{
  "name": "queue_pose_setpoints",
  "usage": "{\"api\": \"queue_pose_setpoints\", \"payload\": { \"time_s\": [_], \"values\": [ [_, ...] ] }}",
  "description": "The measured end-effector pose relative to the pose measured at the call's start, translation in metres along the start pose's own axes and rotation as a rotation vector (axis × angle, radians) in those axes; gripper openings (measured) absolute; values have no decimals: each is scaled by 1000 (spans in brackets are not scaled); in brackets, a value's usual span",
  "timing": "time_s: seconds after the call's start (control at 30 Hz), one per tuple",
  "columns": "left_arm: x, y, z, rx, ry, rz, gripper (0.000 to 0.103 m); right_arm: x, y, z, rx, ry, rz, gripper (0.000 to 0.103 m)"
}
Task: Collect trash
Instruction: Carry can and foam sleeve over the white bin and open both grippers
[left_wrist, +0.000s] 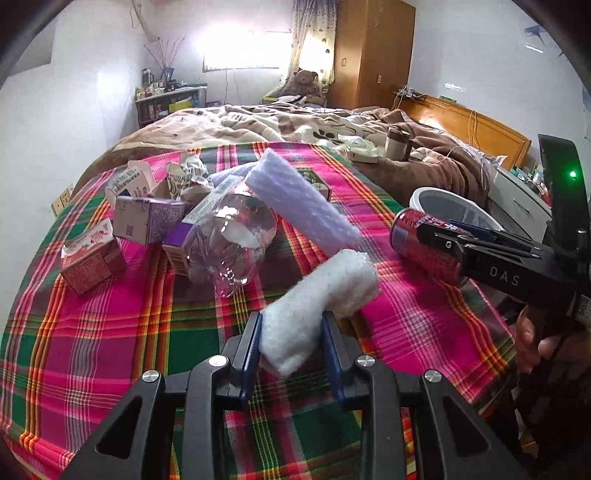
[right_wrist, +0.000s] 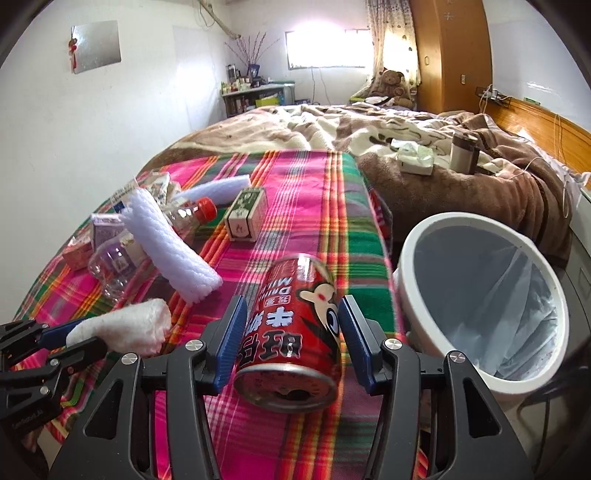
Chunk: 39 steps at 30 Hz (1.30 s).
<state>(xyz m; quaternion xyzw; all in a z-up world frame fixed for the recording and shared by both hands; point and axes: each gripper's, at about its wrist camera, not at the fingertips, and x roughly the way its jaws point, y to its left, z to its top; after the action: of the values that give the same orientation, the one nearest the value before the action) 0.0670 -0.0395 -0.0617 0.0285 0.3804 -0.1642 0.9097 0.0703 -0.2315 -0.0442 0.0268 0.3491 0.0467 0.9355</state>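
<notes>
White foam wadding (left_wrist: 317, 310) is pinched between the blue pads of the left gripper (left_wrist: 291, 347) and held over the plaid cloth (left_wrist: 110, 332), with its far end sticking out past the fingertips. A red drink can (right_wrist: 295, 332) lies lengthwise between the pads of the right gripper (right_wrist: 291, 339), opened end toward the camera; whether both pads press on it cannot be told. Just to the right of the can stands the lined white bin (right_wrist: 480, 295), while bottles, cartons and a foam sheet (right_wrist: 170, 243) are heaped to the left.
</notes>
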Motion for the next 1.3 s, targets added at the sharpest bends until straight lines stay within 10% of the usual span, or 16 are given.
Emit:
{"api": "queue_pose_setpoints", "payload": {
  "time_s": [0.8, 1.3],
  "values": [
    [4, -11, 14, -29, -9, 20, 32, 26, -3, 2, -50, 167, 18, 57],
    [2, -47, 44, 7, -54, -15, 32, -21, -48, 14, 48, 15, -5, 54]
  ]
}}
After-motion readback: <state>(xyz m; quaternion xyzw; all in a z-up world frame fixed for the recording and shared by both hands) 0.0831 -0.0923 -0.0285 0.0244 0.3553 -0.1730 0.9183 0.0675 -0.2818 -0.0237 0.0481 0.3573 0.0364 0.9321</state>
